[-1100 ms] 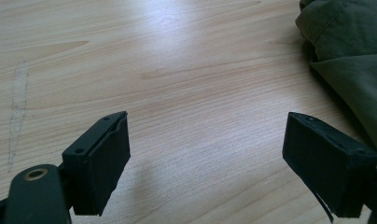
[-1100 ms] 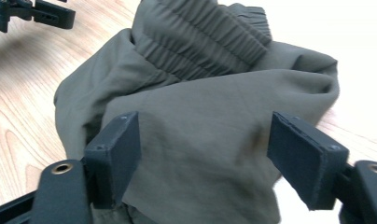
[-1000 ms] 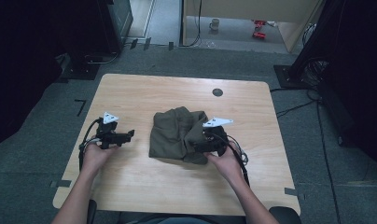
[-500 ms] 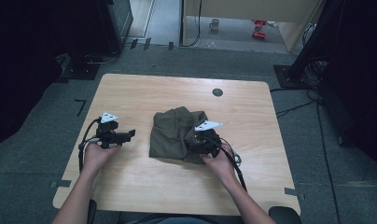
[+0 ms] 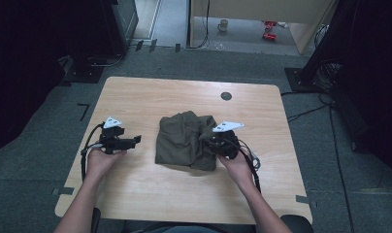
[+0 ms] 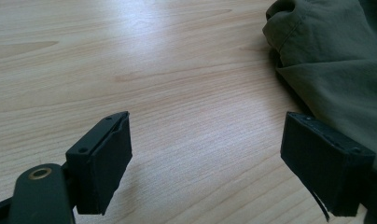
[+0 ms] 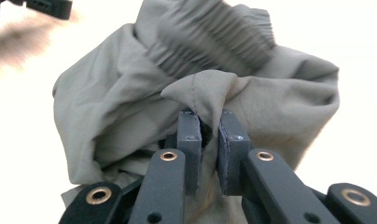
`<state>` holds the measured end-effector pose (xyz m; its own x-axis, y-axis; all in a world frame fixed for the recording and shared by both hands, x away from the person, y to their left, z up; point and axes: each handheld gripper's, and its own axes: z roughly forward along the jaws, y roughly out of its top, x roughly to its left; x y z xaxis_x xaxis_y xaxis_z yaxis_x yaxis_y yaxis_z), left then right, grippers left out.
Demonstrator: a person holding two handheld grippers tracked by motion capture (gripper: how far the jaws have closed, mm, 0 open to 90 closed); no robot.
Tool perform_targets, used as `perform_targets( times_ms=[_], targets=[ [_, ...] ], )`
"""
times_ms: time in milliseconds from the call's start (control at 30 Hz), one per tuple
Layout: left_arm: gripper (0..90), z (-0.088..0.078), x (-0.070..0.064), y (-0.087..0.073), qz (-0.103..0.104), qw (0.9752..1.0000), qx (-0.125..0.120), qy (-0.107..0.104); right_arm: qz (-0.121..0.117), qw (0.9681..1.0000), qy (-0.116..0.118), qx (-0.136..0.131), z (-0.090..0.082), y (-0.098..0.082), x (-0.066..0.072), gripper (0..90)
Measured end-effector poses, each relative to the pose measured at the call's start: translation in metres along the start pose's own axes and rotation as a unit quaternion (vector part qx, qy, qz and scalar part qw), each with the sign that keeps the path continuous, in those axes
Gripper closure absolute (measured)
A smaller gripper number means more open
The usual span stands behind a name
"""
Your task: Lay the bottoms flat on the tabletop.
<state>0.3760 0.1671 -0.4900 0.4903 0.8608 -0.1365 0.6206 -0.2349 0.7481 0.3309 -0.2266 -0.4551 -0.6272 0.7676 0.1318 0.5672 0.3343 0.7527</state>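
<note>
Grasping is the step in hand: the right gripper (image 7: 208,140), its jaws just closing, pinches a fold of the green garment (image 5: 184,138) lying mid-table (image 5: 150,97), while the left gripper (image 6: 224,158) waits wide open and empty, so lifting probably comes next.

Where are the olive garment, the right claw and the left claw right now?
olive garment (image 5: 182,138), high view, middle of the crumpled cloth.
right claw (image 7: 207,133), right gripper view, between its tips, pinching a fold.
left claw (image 6: 207,161), left gripper view, gap between its open tips.
</note>
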Motion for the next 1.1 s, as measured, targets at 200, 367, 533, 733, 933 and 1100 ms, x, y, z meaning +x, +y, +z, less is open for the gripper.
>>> perform_targets(
  times_ms=[200,367,533,733,933,1100],
  targets=[
    [21.4,0.000,0.000,0.000,0.002,1.0000,0.001,0.002,0.035,0.9992,-0.005,-0.017,-0.019,0.001,-0.023,82.0],
    [23.3,0.000,0.001,0.000,-0.005,1.0000,0.000,-0.005,0.061,0.9980,-0.014,-0.015,-0.028,-0.005,-0.041,81.1],
    [25.5,-0.003,0.001,0.000,-0.007,0.9999,-0.008,-0.008,0.063,0.9970,-0.039,-0.020,-0.029,-0.016,-0.053,73.9],
    [28.3,-0.006,-0.001,0.002,-0.003,0.9994,-0.021,-0.027,0.086,0.9949,-0.049,-0.019,-0.030,-0.029,-0.071,61.6],
    [32.6,-0.006,-0.011,0.010,0.010,0.9986,-0.031,-0.041,0.110,0.9920,-0.061,-0.012,-0.033,-0.040,-0.088,55.1],
    [33.9,-0.003,-0.026,0.019,0.036,0.9982,-0.013,-0.047,0.095,0.9898,-0.106,-0.008,-0.041,-0.042,-0.096,53.1]
  ],
)
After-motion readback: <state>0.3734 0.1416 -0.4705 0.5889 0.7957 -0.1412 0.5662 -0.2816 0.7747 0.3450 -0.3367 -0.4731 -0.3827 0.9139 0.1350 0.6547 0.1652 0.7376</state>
